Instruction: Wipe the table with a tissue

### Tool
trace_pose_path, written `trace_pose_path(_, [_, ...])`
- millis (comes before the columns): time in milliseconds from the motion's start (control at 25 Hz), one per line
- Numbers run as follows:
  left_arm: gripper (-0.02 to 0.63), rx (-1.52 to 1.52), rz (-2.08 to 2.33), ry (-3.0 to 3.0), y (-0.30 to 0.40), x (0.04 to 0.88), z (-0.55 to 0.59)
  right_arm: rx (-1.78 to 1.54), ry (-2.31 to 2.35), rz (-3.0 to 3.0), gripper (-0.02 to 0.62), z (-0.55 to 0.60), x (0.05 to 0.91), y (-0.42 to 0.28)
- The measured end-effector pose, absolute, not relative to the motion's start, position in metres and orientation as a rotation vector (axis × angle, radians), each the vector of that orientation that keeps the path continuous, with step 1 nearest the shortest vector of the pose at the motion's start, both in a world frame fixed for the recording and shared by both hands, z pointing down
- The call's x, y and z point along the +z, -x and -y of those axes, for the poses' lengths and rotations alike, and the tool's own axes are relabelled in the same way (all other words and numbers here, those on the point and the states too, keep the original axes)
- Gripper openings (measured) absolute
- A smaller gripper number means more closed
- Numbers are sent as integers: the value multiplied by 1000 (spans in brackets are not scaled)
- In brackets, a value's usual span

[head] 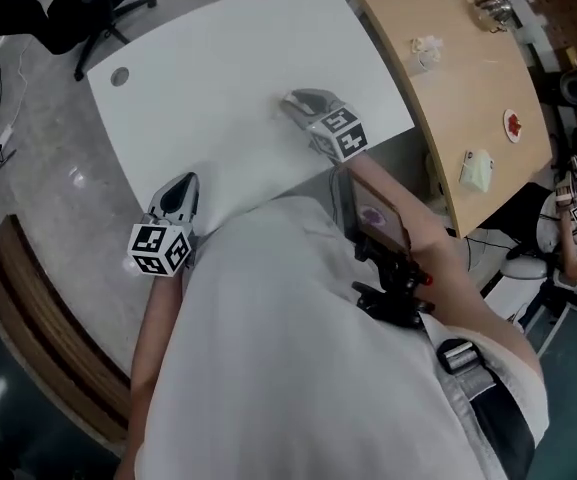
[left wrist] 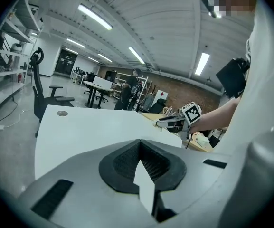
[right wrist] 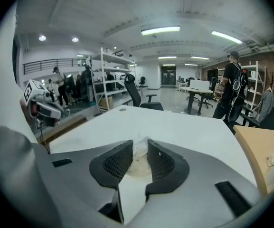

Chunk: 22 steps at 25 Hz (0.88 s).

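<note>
**Fig. 1. Wiping a white worktop; elements listed near to far.**

(a) Left hand-held gripper, at the near edge of the worktop. Its 2 black ribbed pads meet at the tips with nothing between them. It is probably kept back here so the wiping side has free room.

(b) Right hand-held gripper, further in over the worktop and tilted obliquely downward. Its jaws are clamped on a crumpled white tissue, which bulges out between the pads. Gripping the wad at the jaw tips presents it to the surface ahead of the hard plastic. Whether the tissue is touching the worktop cannot be told.

(c) Each gripper carries a marker cube printed with black-and-white square codes, presumably for tracking. These are patterns, not readable words.

(d) The worktop is bare apart from a round cable grommet near its far corner.

(e) Adjoining wooden table, to the right. It holds another crumpled tissue and a small dish with something red.

(f) Black office chair, beyond the worktop.

No brand or legible text appears in any view.
</note>
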<state>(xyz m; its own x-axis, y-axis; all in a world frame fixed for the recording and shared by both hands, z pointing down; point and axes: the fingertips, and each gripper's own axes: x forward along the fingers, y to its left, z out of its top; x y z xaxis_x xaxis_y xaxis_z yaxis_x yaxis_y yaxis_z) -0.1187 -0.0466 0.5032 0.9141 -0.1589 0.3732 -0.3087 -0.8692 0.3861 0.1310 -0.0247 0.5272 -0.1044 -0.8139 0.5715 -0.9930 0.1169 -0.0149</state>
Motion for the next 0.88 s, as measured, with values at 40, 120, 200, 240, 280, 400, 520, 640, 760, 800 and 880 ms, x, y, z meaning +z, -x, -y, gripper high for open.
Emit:
trace_pose_path(40, [6,459,329,-2632,117,501,48,567,-1771,2010,97,24,519,-126])
trace_pose_path(120, [5,455,312,-2638,114,498,49,567,-1821,2064,97,23,503,-119])
trace_pose_path(200, [6,454,296,-2643,110,495,48,576,-1870,2095,97,21,492,-116])
trace_pose_path(240, [5,454,288,-2647,108,494,48,578,-1891,2108,97,20,487,-115])
trace_pose_path(280, [5,453,283,-2651,106,493,48,574,-1904,2121,97,19,482,-114])
trace_pose_path(400, [6,449,279,-2665,99,492,46,556,-1920,2162,97,18,474,-112])
trace_pose_path(520, [5,444,267,-2672,90,492,40,574,-1957,2195,97,7,469,-112])
trace_pose_path(640, [6,451,267,-2678,92,488,42,590,-1970,2226,97,2,466,-102])
trace_pose_path(760, [6,463,267,-2681,95,490,41,591,-1948,2228,97,0,474,-95])
trace_pose_path(800, [5,461,267,-2683,95,490,41,591,-1943,2228,97,0,475,-94])
trace_pose_path(880, [6,454,266,-2688,96,486,42,582,-1933,2238,97,1,474,-91])
